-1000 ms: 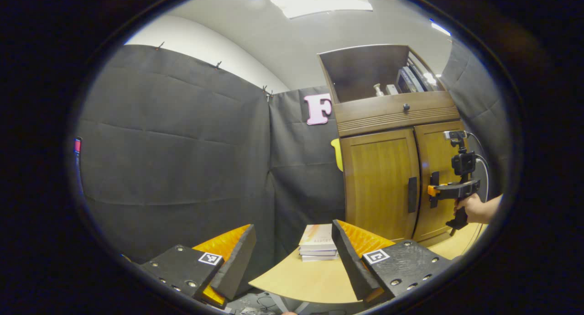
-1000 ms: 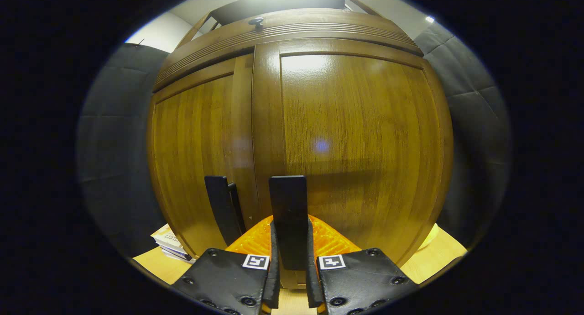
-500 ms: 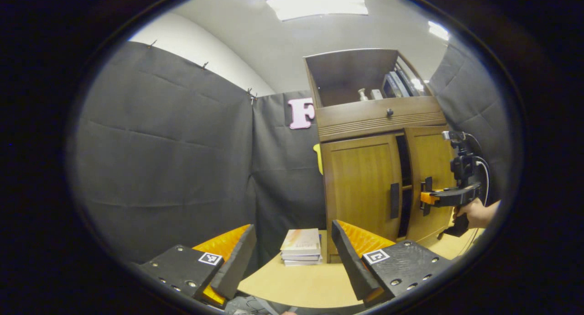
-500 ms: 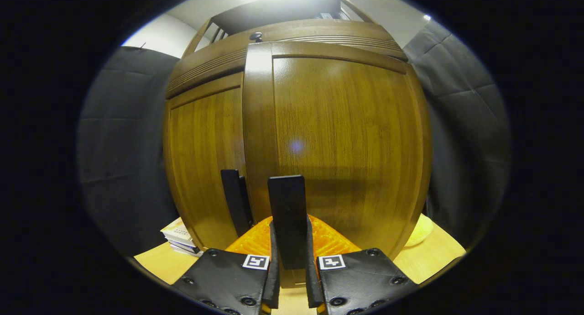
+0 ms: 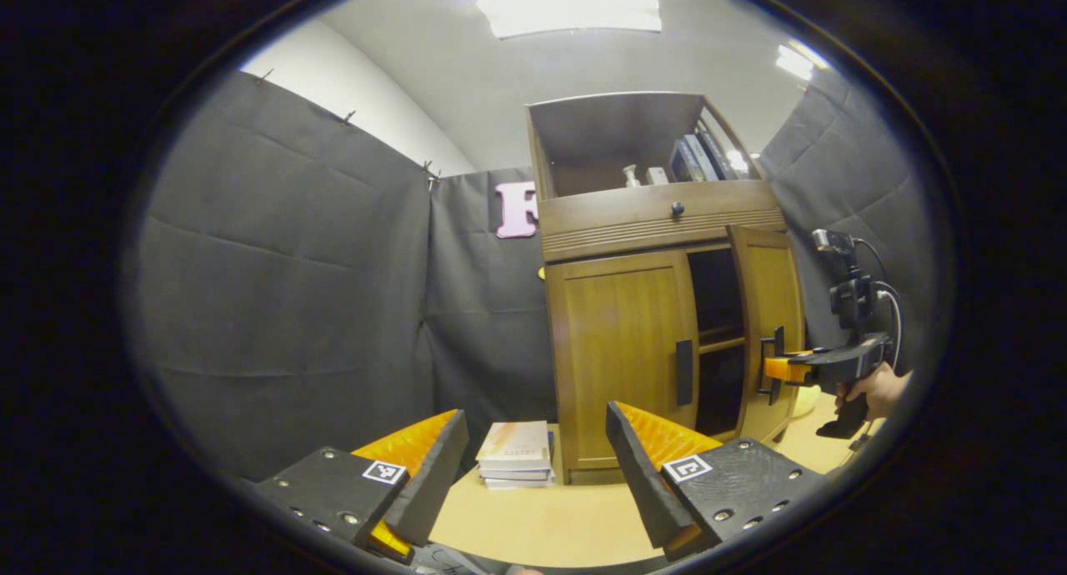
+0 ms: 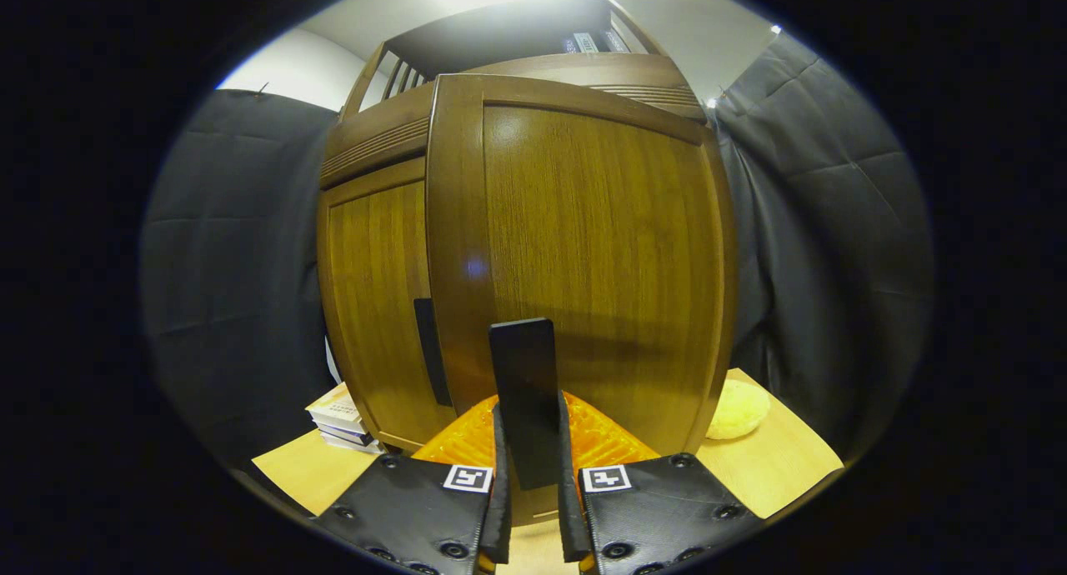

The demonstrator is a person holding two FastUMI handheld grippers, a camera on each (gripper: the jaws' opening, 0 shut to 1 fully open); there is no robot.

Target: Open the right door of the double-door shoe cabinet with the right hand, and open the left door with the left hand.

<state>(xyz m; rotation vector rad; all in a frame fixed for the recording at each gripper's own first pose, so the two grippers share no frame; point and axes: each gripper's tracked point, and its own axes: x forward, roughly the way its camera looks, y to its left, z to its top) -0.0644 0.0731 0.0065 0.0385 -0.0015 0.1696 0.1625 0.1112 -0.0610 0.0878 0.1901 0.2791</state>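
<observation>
Two risks: right tongs [image 6: 533, 508], clamped on the half-open right wooden door's black bar handle [image 6: 523, 400] at lower centre, may slip; left tongs [image 5: 533, 467], gaping empty, stand well short of the shut left wooden door [image 5: 621, 350].

left tongs [image 5: 533, 467]: spread, idle | right tongs [image 6: 530, 508]: clamped

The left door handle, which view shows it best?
The left gripper view: the left door handle stands whole on the shut left door. In the right gripper view it is partly hidden behind the open right door.
</observation>
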